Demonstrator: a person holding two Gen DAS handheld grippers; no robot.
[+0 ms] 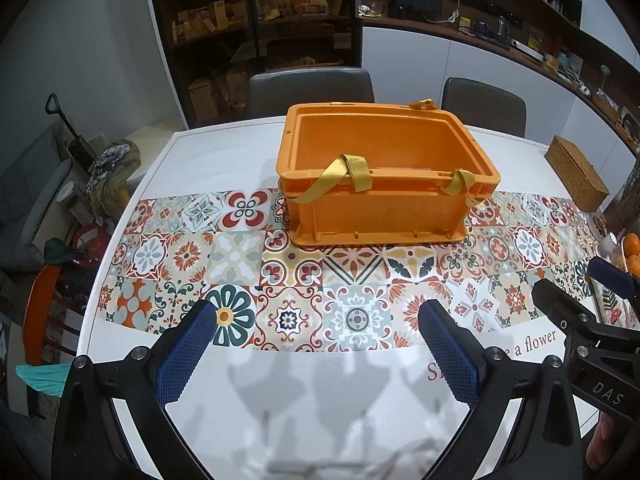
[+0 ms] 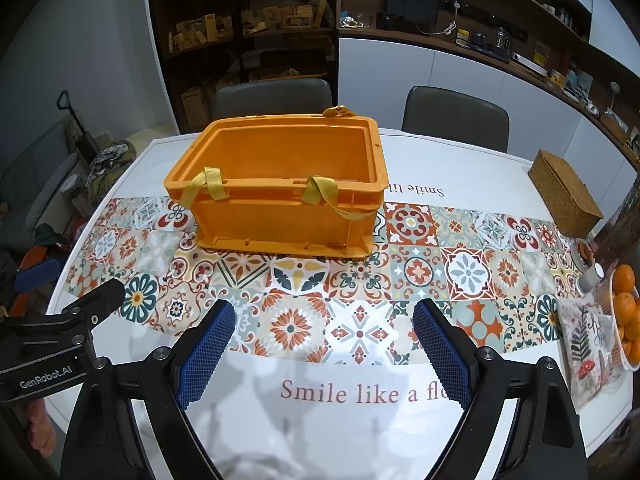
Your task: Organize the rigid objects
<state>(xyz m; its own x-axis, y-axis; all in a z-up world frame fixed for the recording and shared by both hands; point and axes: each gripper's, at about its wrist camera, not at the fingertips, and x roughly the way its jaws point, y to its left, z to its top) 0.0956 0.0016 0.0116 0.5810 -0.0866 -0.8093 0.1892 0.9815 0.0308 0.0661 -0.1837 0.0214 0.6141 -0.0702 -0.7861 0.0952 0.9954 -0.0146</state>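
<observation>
Empty orange plastic crate (image 1: 384, 204) on the tiled-pattern tablecloth (image 1: 352, 280).
Left gripper (image 1: 318, 322) and right gripper (image 2: 323, 322) hover before it, jaws apart, holding nothing.

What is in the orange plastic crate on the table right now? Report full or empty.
Empty as far as visible. The orange plastic crate stands upright and lidless; its inner walls and visible floor are bare in both wrist views. The near wall hides part of the floor.
</observation>
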